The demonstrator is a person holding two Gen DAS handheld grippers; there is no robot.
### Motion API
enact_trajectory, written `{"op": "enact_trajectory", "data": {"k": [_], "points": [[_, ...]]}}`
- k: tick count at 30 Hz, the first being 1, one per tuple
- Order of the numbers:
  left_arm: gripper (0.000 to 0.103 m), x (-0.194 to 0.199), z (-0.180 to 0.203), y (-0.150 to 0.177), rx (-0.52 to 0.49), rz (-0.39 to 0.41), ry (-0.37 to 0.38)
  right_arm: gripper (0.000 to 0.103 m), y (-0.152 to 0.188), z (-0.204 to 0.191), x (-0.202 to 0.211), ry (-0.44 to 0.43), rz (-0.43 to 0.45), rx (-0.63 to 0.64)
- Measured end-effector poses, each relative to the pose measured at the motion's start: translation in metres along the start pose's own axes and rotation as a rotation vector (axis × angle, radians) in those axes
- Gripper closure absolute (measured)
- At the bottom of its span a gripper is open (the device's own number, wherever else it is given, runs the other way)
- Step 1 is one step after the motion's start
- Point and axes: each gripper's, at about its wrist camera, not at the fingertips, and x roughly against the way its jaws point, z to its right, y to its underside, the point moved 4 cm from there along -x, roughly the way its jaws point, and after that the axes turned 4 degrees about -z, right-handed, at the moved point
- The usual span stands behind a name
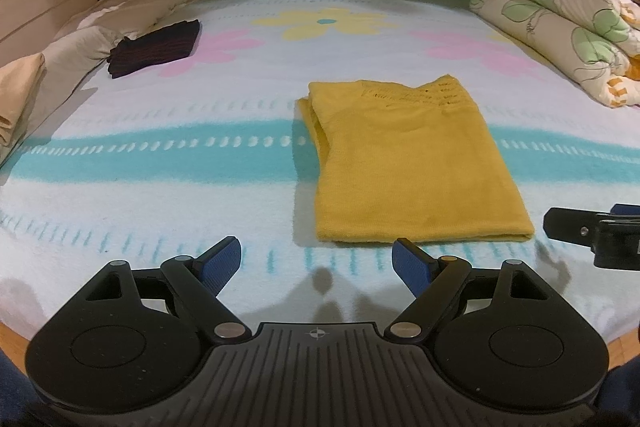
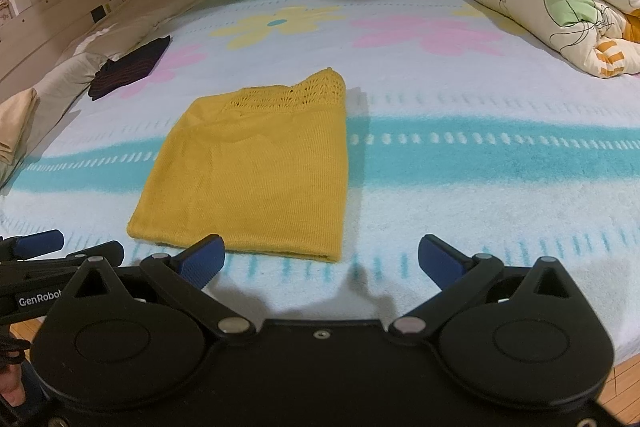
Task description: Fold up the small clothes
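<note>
Since the yellow knit top (image 1: 404, 163) is soft, light and floppy, I judge it will sag and slide out of shape if I lift it by one point only; its loose weave near the neckline, with the openwork pattern, looks likely to stretch or snag. Better, I think, to pinch it at the two near corners of its hem, through all layers at once, so the fold carries over evenly. It lies flat on the bed (image 1: 160, 187), already folded lengthwise into a narrow panel, across the teal stripe and close to the near edge of the bed, hem toward me.

Both pairs of fingers stand wide apart with nothing between them. My left gripper (image 1: 318, 261) hovers just short of the hem, the top's near left corner ahead and slightly right of its gap. My right gripper (image 2: 320, 259) sits near the hem's right corner, its left finger (image 2: 204, 259) just overlapping the hem edge in view; whether it touches I cannot tell.

A dark folded garment (image 1: 156, 47) lies well apart, toward the far left of the bed.
</note>
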Motion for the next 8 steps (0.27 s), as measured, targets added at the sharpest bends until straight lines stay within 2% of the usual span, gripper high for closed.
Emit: {"op": "enact_trajectory", "data": {"k": [8], "points": [[0.021,0.0029,0.003,-0.0003,-0.008,0.024,0.015,0.0,-0.0007,-0.0003,-0.0016,-0.001,-0.007,-0.001]]}}
